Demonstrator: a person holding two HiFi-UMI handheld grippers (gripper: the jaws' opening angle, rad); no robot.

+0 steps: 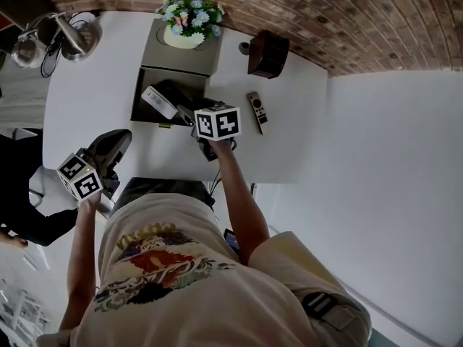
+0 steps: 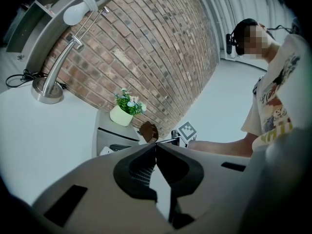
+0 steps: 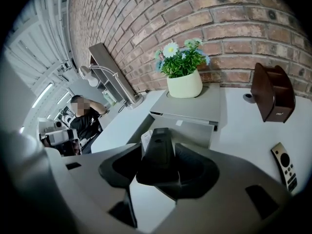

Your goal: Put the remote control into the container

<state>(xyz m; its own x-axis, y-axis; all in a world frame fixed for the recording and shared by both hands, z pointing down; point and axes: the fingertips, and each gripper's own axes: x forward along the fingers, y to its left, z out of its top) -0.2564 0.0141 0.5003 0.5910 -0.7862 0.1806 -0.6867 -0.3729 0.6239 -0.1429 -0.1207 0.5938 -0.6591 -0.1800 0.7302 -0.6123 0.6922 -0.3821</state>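
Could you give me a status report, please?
Right hand-held gripper shut on black remote. Left hand-held gripper shut, empty. Second remote lying on table.

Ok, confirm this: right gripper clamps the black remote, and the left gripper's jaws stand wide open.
Wrong on the left gripper: the left gripper view shows its jaws together, nothing between them. The right gripper does clamp the black remote.
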